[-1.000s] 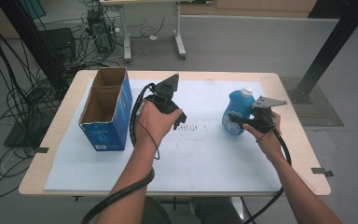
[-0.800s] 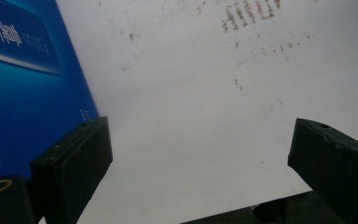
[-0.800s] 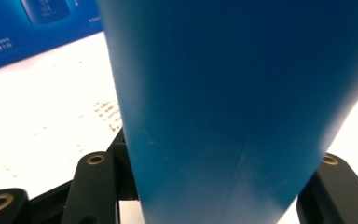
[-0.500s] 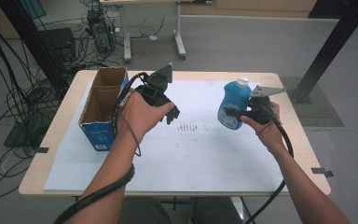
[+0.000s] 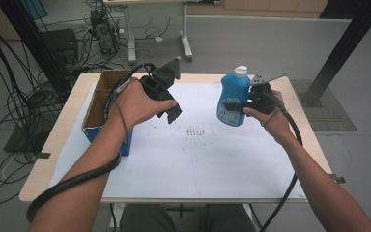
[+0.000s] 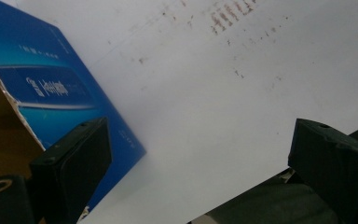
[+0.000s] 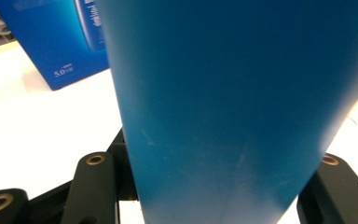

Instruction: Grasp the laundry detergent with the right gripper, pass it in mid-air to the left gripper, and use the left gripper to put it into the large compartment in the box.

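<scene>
- Right gripper (image 5: 239, 104) is clamped on the blue bottle (image 5: 233, 99), its jaws pressed against both flanks of the body, as the right gripper view shows from close up.
- I hold the bottle upright with its white cap (image 5: 241, 71) on top, lifted clear of the bench (image 5: 299, 140), well to the right of the cardboard box (image 5: 105, 110); keeping it vertical should stop anything from leaking out of the cap.
- The grip sits around the bottle's middle, which I judge keeps it balanced and unlikely to swing.
- Left gripper (image 5: 171, 108) has its jaws wide apart with nothing between them; in the left gripper view they frame bare white sheet (image 6: 205, 121) and the blue side of the box.
- It hangs just to the right of the box, beside the open top, probably ready to steady the box or take the bottle.
- The box stands open-mouthed, so I judge it the likely place for the bottle.
</scene>
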`<action>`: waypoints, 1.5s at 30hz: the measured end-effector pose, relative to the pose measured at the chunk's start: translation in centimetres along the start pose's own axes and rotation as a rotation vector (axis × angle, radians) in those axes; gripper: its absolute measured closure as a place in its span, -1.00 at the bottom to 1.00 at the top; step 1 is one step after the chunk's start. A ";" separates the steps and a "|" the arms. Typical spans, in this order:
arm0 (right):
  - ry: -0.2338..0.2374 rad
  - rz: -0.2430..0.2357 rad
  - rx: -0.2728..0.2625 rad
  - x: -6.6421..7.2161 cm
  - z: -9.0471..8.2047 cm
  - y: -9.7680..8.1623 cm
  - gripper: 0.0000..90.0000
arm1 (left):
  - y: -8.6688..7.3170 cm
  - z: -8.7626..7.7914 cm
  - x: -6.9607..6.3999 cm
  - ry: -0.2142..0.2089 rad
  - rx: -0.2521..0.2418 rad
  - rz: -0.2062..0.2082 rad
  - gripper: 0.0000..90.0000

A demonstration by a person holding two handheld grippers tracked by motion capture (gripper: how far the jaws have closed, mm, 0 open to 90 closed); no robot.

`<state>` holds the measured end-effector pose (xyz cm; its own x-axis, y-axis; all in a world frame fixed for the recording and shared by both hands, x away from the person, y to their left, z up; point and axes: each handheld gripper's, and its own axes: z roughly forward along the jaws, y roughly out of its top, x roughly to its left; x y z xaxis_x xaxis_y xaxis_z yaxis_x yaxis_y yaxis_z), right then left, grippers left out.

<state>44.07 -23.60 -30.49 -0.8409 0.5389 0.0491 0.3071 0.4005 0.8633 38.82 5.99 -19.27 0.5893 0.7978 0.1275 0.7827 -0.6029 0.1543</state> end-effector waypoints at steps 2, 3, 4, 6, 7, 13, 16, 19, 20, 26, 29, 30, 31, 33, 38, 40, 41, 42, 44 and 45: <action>0.011 -0.005 0.002 0.0 0.2 0.3 -0.02 | 0.1 -0.2 0.1 -0.007 0.003 0.017 -0.86; 0.018 -0.008 0.005 0.1 0.3 0.6 -0.02 | 0.2 -0.4 0.2 -0.010 0.003 0.029 -0.86; 0.028 -0.017 0.011 0.1 0.6 1.1 -0.02 | 0.5 -0.8 0.4 -0.011 0.001 0.055 -0.86; 0.037 -0.019 0.015 0.1 0.8 1.4 -0.02 | 0.6 -0.9 0.5 -0.014 0.003 0.063 -0.86; 0.042 -0.020 0.016 0.1 0.9 1.5 -0.02 | 0.7 -1.0 0.7 -0.012 0.004 0.074 -0.86; 0.083 -0.040 0.030 0.3 1.8 2.8 -0.02 | 1.5 -2.0 1.5 -0.008 -0.005 0.139 -0.86; 0.107 -0.055 0.042 0.6 2.4 3.3 -0.02 | 1.9 -2.5 1.8 -0.003 -0.011 0.170 -0.86; 0.131 -0.069 0.046 1.1 2.9 3.9 -0.02 | 2.2 -3.0 2.1 -0.001 -0.014 0.203 -0.86; 0.146 -0.079 0.048 1.4 3.3 4.2 -0.02 | 2.4 -3.3 2.2 0.001 -0.020 0.223 -0.86; 0.184 -0.107 0.056 2.1 4.5 4.6 -0.02 | 2.8 -4.1 2.6 0.004 -0.019 0.271 -0.86; 0.204 -0.122 0.065 2.5 5.2 4.8 -0.02 | 3.1 -4.3 2.9 0.008 -0.015 0.297 -0.86; 0.218 -0.130 0.068 2.7 5.6 4.9 -0.02 | 3.4 -4.5 3.1 0.009 -0.011 0.318 -0.86; 0.218 -0.130 0.068 2.7 5.6 4.9 -0.02 | 3.4 -4.5 3.1 0.009 -0.011 0.318 -0.86; 0.230 -0.135 0.068 2.9 6.0 5.1 -0.02 | 3.5 -4.7 3.2 0.008 -0.013 0.324 -0.86; 0.274 -0.156 0.073 3.7 7.1 5.5 -0.02 | 3.7 -5.1 3.4 0.004 -0.013 0.359 -0.86; 0.282 -0.163 0.074 3.9 7.4 5.6 -0.02 | 3.8 -5.3 3.4 0.005 -0.013 0.369 -0.86; 0.286 -0.170 0.072 4.1 7.5 5.7 -0.02 | 3.8 -5.3 3.4 0.004 -0.014 0.376 -0.86; 0.295 -0.176 0.071 4.4 7.7 5.8 -0.02 | 3.8 -5.5 3.3 -0.004 -0.012 0.392 -0.86; 0.307 -0.185 0.066 4.7 8.0 5.9 -0.02 | 3.8 -5.6 3.2 -0.006 -0.016 0.397 -0.86; 0.307 -0.185 0.066 4.7 8.0 5.9 -0.02 | 3.9 -5.6 3.2 -0.010 -0.011 0.402 -0.86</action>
<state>45.50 -12.84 -29.18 -0.9765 0.2091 0.0525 0.1570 0.5228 0.8379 42.59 6.15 -12.75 0.8502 0.4983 0.1702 0.4872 -0.8670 0.1046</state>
